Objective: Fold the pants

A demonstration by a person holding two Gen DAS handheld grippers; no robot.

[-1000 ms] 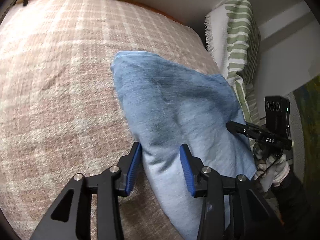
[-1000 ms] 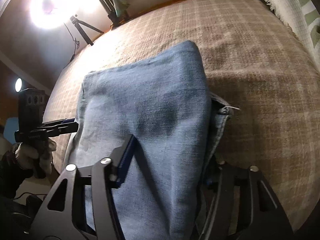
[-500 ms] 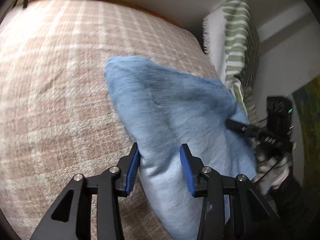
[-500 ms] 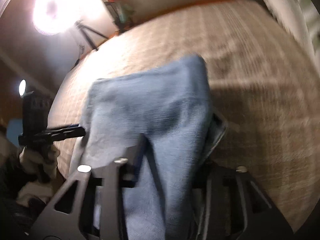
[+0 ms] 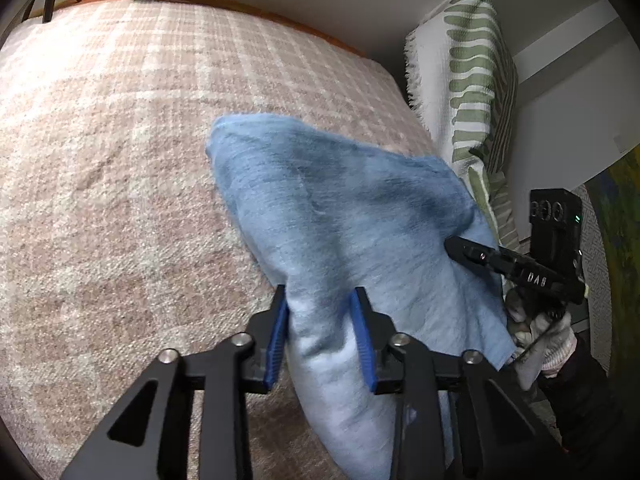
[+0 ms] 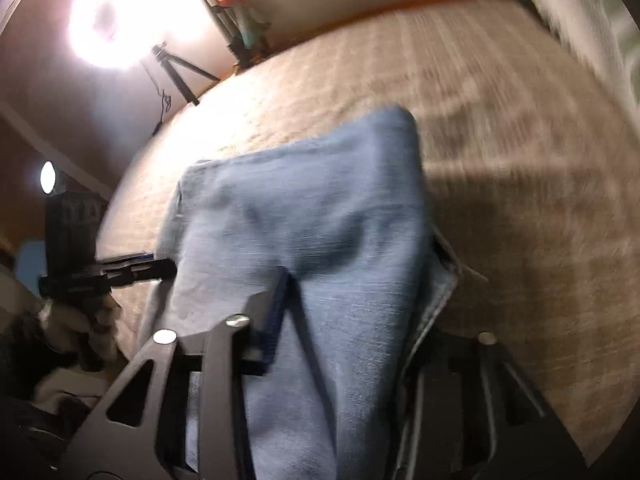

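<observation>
While both grippers point down at the bed, the nearest thing in each view is the denim itself. Left gripper (image 5: 322, 332): its jaws have just been closing, and the blue pads (image 5: 277, 340) now pinch a raised bunch of the pants (image 5: 348, 216) between them, narrow gap, cloth filling it. Right gripper (image 6: 344, 320): jaws also have just been closing; the cloth runs between its fingers and drapes over the right one, so that pad is hidden. It looks like a narrow hold on the near edge w/ the seam, but this view is blurred.

The pants are light blue jeans, already doubled into a thick pack, lying on the plaid bedspread (image 5: 120, 160), near end lifted by the two grippers, far end resting on the bed. In the left view the right gripper (image 5: 464, 250) bites the right side of the same near edge, a gloved hand (image 5: 540, 340) behind it.

Handling, as I judge: denim is soft but rather heavy and thick, several layers; not slippery, not fragile. It will sag in the middle btw. the two holds. Best to take all layers together at the near corners, deep in the pads, so inner layers do not slide out.

Farther: a white-green striped throw (image 5: 460, 80) at the bed side, and a bright lamp (image 6: 108, 20) on a tripod.
</observation>
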